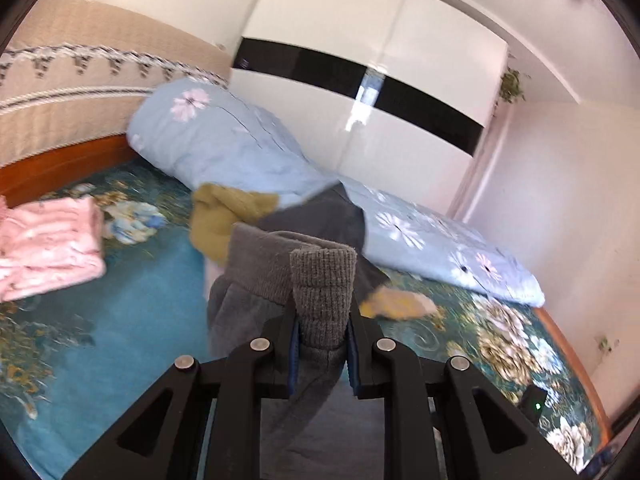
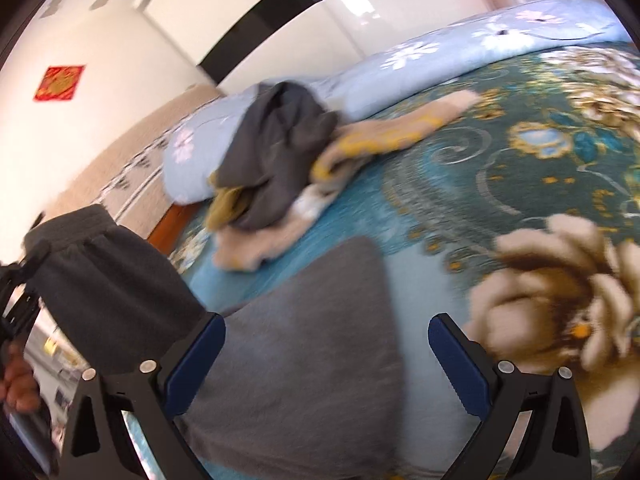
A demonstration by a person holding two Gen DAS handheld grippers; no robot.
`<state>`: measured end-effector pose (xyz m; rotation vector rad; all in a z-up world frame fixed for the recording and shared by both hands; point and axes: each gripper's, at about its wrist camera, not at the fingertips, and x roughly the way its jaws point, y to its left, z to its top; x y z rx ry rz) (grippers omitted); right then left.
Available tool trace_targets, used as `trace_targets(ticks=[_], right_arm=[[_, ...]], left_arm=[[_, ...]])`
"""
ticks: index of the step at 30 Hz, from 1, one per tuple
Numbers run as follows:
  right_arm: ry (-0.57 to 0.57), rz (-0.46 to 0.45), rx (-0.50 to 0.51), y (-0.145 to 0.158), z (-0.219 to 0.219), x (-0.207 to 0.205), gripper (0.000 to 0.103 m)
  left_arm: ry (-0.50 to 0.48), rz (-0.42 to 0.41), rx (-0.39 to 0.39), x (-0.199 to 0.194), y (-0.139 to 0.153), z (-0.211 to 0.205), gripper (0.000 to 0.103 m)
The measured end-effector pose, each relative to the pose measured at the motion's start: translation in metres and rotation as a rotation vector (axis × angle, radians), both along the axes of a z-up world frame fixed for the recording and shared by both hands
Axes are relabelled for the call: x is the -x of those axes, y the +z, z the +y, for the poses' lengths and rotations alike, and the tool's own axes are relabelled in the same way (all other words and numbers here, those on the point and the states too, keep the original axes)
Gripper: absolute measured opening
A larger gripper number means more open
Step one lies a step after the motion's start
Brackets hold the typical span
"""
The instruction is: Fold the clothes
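My left gripper (image 1: 322,332) is shut on the ribbed waistband of grey knit trousers (image 1: 280,264), lifted above the bed. In the right wrist view the same grey trousers (image 2: 304,352) hang from the upper left down onto the bed, and my right gripper (image 2: 326,356) stands open just over the fabric with nothing pinched. A heap of unfolded clothes (image 2: 276,160), dark grey, olive and beige, lies farther back against the blue quilt. The pile of unfolded clothes (image 1: 228,216) also shows behind the trousers in the left wrist view.
A folded pink garment (image 1: 48,244) lies at the left of the bed. A rolled light-blue floral quilt (image 1: 248,152) runs along the far side. The teal floral bedspread (image 2: 500,184) covers the bed. White wardrobe (image 1: 400,80) behind. A hand (image 2: 16,384) holds the other gripper at far left.
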<state>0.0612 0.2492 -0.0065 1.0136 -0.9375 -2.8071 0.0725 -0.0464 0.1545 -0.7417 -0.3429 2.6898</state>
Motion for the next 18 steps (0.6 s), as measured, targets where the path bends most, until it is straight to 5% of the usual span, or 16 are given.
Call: trace_targets(ticks=[9,18], right_arm=[[-0.114,-0.038,0.015,-0.005,0.024,-0.003,0.103],[-0.162,-0.051,0.044,-0.009,0.038,-0.006,0.103]], left_arm=[[-0.162,-0.088,0.192,-0.011,-0.080,0.116,0.020],[-0.223,-0.203,0.261,-0.028,-0.110,0.134,0.029]])
